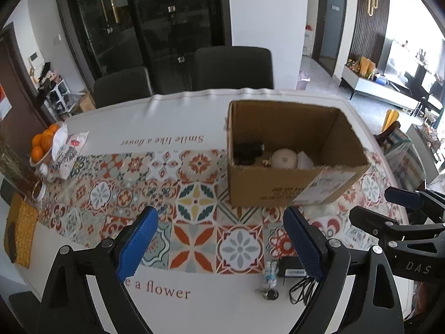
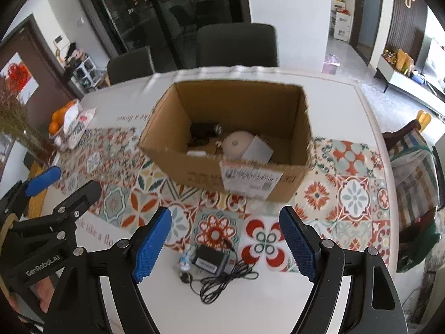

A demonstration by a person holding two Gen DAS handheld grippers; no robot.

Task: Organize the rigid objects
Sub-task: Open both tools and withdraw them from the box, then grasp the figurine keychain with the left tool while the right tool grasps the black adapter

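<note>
Each gripper was a black plastic frame with two blue, dimpled fingers (image 1: 136,243) and round silver screws (image 2: 79,250) at its joints. The left gripper (image 2: 44,179) carried white "GenRobot.AI" lettering, and the right gripper (image 1: 389,203) carried white letters reading "DAS".

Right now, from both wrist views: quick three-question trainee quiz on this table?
1. True or false: the cardboard box is empty.
2. What lies on the table nearest the right gripper? A) oranges B) black adapter with cord C) a plate
3. Fill in: neither the right gripper nor the left gripper holds ____.

Key: 1 false, a round cream object and dark items sit inside. 2 B, the black adapter. 3 anything; both are open.
</note>
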